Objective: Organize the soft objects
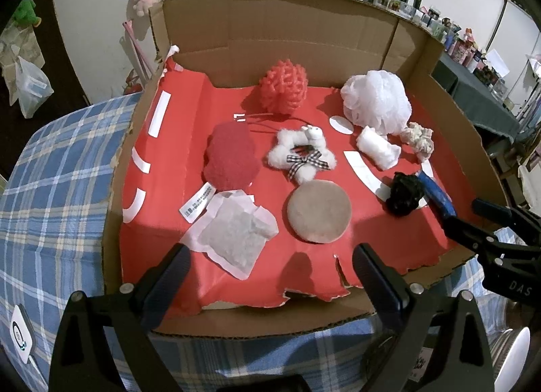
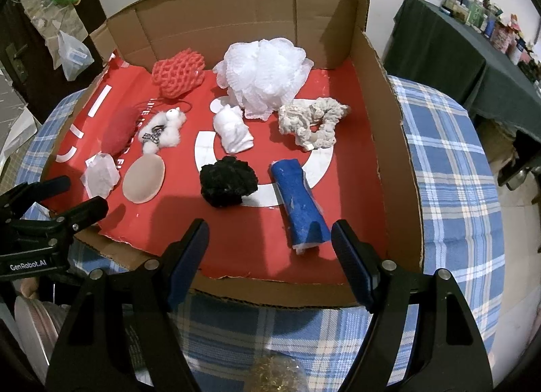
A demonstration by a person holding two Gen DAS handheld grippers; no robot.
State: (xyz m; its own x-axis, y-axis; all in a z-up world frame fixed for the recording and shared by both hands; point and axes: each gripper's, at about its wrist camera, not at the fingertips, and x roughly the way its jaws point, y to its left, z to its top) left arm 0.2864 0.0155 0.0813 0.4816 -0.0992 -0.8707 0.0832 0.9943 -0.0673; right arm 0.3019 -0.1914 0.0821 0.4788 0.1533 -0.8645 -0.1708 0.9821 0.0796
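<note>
**Both claws spread and empty over a box of soft things**

Left wrist view: the left gripper [image 1: 270, 270] hangs at 6 o'clock, its jaws spread wide with nothing between them, over the near edge of the cardboard box [image 1: 270, 13] lined in red. Just beyond its fingertips lie a white sachet [image 1: 233, 233] at 7 o'clock and a round tan pad [image 1: 319, 212] near centre. Past them, a red fuzzy pouch [image 1: 231, 158] at 10 o'clock and a white furry star toy [image 1: 301, 153] with a checked bow. At 12 o'clock sits a red mesh puff [image 1: 284, 84]; at 1 o'clock a white mesh puff [image 1: 375, 99]. The right gripper [image 1: 473, 219] enters at 3 o'clock.

Right wrist view: the right gripper [image 2: 270, 243] is likewise spread and holds nothing. A blue roll [image 2: 299, 202] lies just ahead, nearer its right finger, with a black scrunchie [image 2: 226, 182] at 11 o'clock of it. Farther off lie a white rolled cloth [image 2: 233, 131] and a cream scrunchie [image 2: 312, 121]. The box rests on a blue plaid tablecloth [image 2: 449, 189].
</note>
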